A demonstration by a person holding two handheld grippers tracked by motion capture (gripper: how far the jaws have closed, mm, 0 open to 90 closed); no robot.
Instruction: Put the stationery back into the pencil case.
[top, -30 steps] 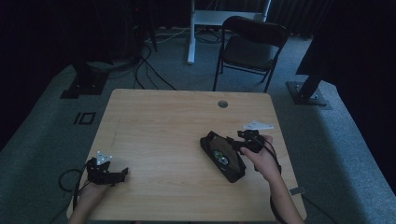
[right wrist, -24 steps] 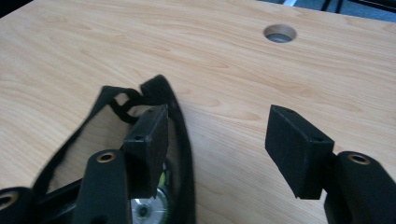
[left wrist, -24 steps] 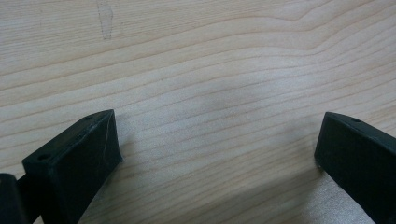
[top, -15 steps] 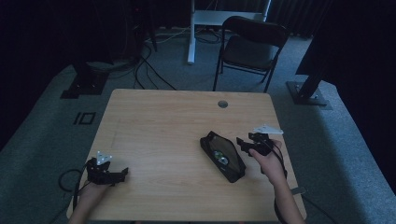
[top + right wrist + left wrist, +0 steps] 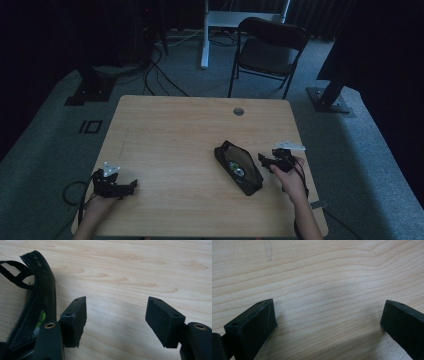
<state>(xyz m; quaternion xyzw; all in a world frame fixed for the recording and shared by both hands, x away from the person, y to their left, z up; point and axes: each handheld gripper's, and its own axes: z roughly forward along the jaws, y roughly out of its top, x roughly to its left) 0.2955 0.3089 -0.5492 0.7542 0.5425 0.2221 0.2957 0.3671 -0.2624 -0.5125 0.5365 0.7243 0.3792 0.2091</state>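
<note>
The right gripper (image 5: 265, 161) was over the black pouch (image 5: 239, 167) a second ago. Now it has slid off to the right side of the pouch and sits low by the table (image 5: 165, 125). Its jaws have just been opening, and nothing is between them. In the right gripper view the two black pads (image 5: 80, 312) stand apart over bare wood, with the pouch just beside the left one, not touching it as far as I can tell.

The left gripper (image 5: 131, 185) sits near the front left corner of the table. Its jaws are wide apart too, with only wood between them in the left gripper view.

The black pouch lies flat on the right half of the table, tilted a bit. Its zipper is open and the top gapes. Inside there is something round and shiny and a bit of green (image 5: 42, 316). I cannot tell what those things are.

I think the step in hand is letting go of the pouch after working on it. The next move may be to close the pouch or take something out. That would need one gripper to hold the soft edge still while the other pulls, or the pouch could slide on the smooth wood.
</note>
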